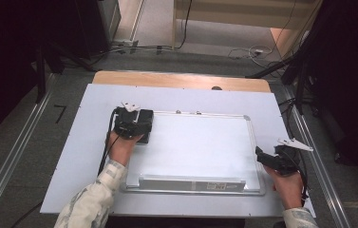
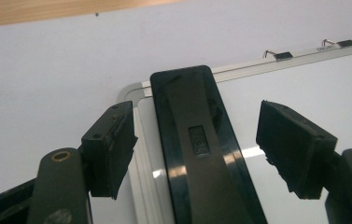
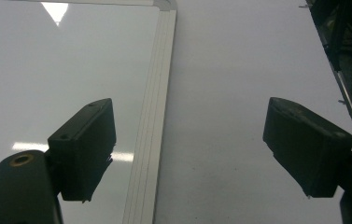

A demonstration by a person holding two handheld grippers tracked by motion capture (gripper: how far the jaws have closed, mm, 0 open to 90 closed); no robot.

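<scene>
Two grippers idling: left gripper (image 1: 136, 127) fingers (image 2: 110, 149) straddling black eraser (image 2: 197, 144) at whiteboard's (image 1: 191, 147) ten-o'clock corner, gapped, not gripping; right gripper (image 1: 274, 159) fingers (image 3: 87, 147) spread wide, empty, at three o'clock.

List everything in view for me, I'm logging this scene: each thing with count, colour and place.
Whiteboard: one, white with silver frame, flat at the middle of the table.
Eraser: one, black, lying on the whiteboard's far left corner, between the left tool's jaws, untouched by the pads.
Sheet: one, white, covering the table under the whiteboard.
Table: one, wooden, showing at the far edge.
Left tool: one, black, open astride the eraser.
Right tool: one, black, open above the whiteboard's right edge.
</scene>
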